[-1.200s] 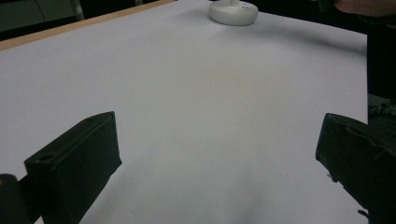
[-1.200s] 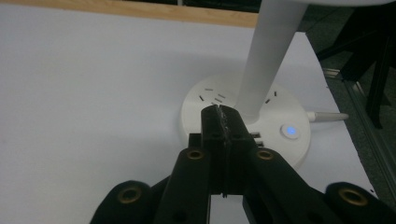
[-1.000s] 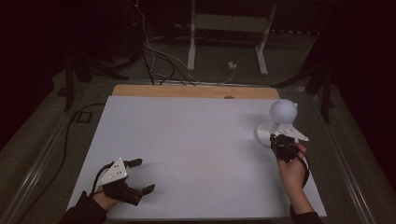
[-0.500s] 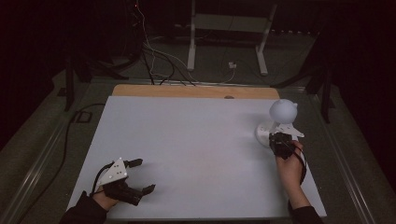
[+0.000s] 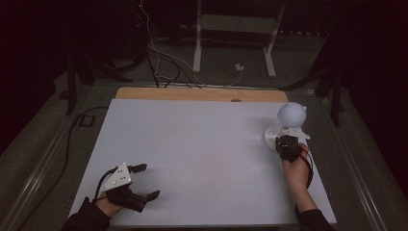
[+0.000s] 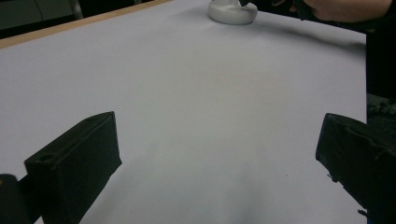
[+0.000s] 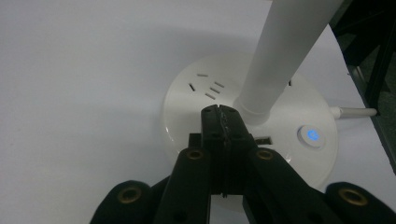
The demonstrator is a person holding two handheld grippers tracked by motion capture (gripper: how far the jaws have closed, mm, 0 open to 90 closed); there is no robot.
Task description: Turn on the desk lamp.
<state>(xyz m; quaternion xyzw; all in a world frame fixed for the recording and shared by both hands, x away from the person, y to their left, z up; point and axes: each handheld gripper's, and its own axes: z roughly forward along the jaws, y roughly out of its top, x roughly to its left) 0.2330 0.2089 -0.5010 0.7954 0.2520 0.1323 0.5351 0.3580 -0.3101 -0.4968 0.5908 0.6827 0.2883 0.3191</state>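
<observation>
At the desk's (image 5: 202,144) right edge, the right gripper (image 7: 224,114) is held over the white lamp base (image 7: 187,121), fingers pressed together on nothing. Near the front left corner, the left gripper (image 5: 144,182) is rested with fingers spread wide.

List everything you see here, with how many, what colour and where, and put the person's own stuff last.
Table: one, white top with a wooden strip at the far edge, centre.
Lamp: one, white, round head on a stem over a round base, far right of the table.
Button: one, lit blue, on the lamp base.
Cables: several, dark and white, on the floor beyond the table.
Stand: one, pale legs, on the floor behind the table.
Left gripper: one, black, near left corner, open.
Right gripper: one, black, shut, tips over the lamp base by the stem.
Hands: two, bottom edge.
</observation>
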